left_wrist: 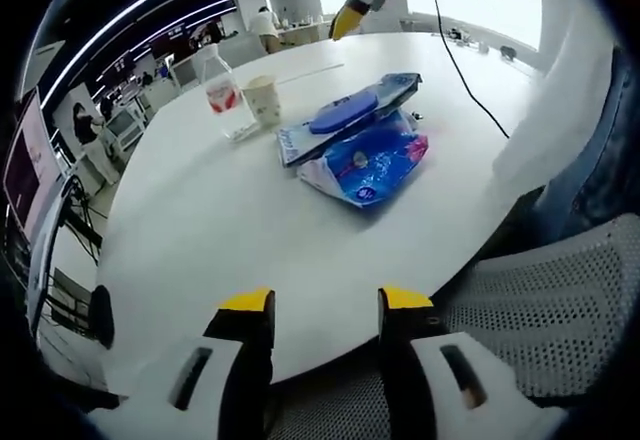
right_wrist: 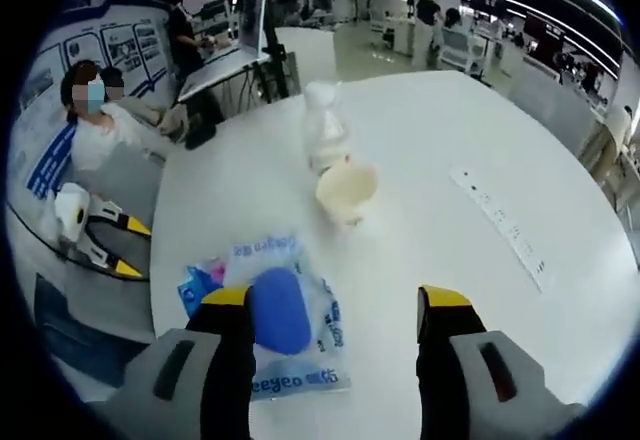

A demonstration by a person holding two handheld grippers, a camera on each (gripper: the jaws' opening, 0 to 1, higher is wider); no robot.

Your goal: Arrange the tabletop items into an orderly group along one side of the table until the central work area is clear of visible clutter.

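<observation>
Nearest in the left gripper view, the left gripper [left_wrist: 327, 302] hangs released and empty over the near edge of the round white table [left_wrist: 200, 220], beside one grey mesh chair [left_wrist: 560, 310]. Bare tabletop runs from that edge to the cluster: two blue plastic packs [left_wrist: 365, 155] stacked, one blue oval case [left_wrist: 343, 113] lying on top. Just beyond stand one paper cup [left_wrist: 264, 98] and one clear bottle [left_wrist: 220, 88], side by side. One black cable [left_wrist: 470, 90] trails toward the far edge. In the right gripper view, the right gripper [right_wrist: 335, 300] is spread apart, empty, above the packs, with open table to its right.
</observation>
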